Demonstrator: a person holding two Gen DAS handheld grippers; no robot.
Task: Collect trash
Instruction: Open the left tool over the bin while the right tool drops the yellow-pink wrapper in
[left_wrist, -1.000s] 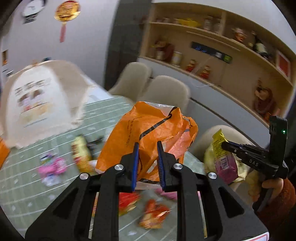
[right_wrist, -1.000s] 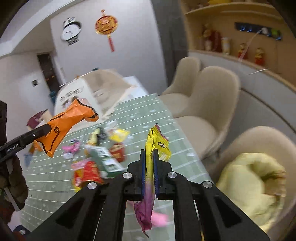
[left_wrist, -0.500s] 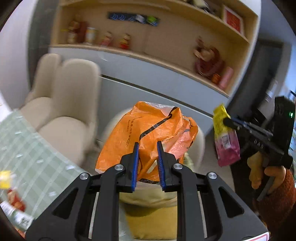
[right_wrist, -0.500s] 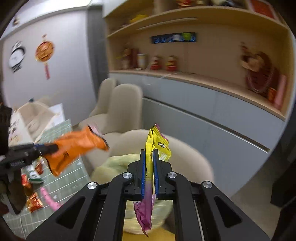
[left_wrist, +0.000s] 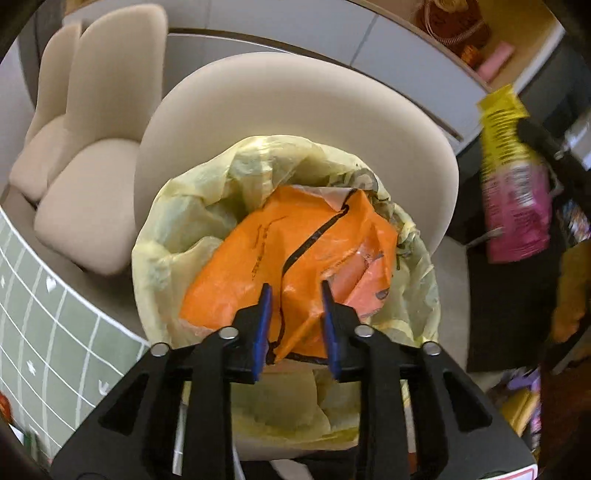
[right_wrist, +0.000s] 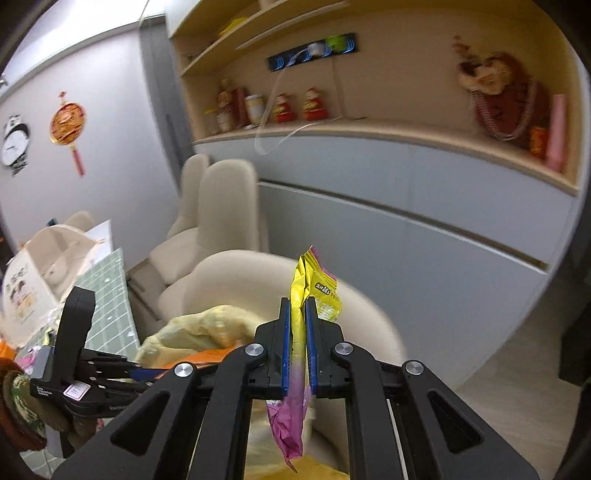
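Note:
My left gripper (left_wrist: 297, 299) is over a bin lined with a yellow trash bag (left_wrist: 173, 225). An orange plastic bag (left_wrist: 295, 251) lies in the bin's mouth, still between the left jaws, which have parted. My right gripper (right_wrist: 299, 314) is shut on a yellow and pink snack wrapper (right_wrist: 314, 291) and holds it in the air to the right of the bin. The wrapper also shows in the left wrist view (left_wrist: 513, 177). The left gripper shows in the right wrist view (right_wrist: 122, 369), with the yellow bag (right_wrist: 207, 325) under it.
The bin stands against a beige chair (left_wrist: 295, 110); two more beige chairs (left_wrist: 85, 147) stand behind. The green checked table (left_wrist: 48, 332) with more wrappers is at the left. Grey cabinets and shelves (right_wrist: 406, 184) line the wall.
Both grippers swung from the table toward the bin. The left gripper lowered the orange bag into the yellow bag and its jaws opened wider. The right gripper kept its hold on the wrapper.

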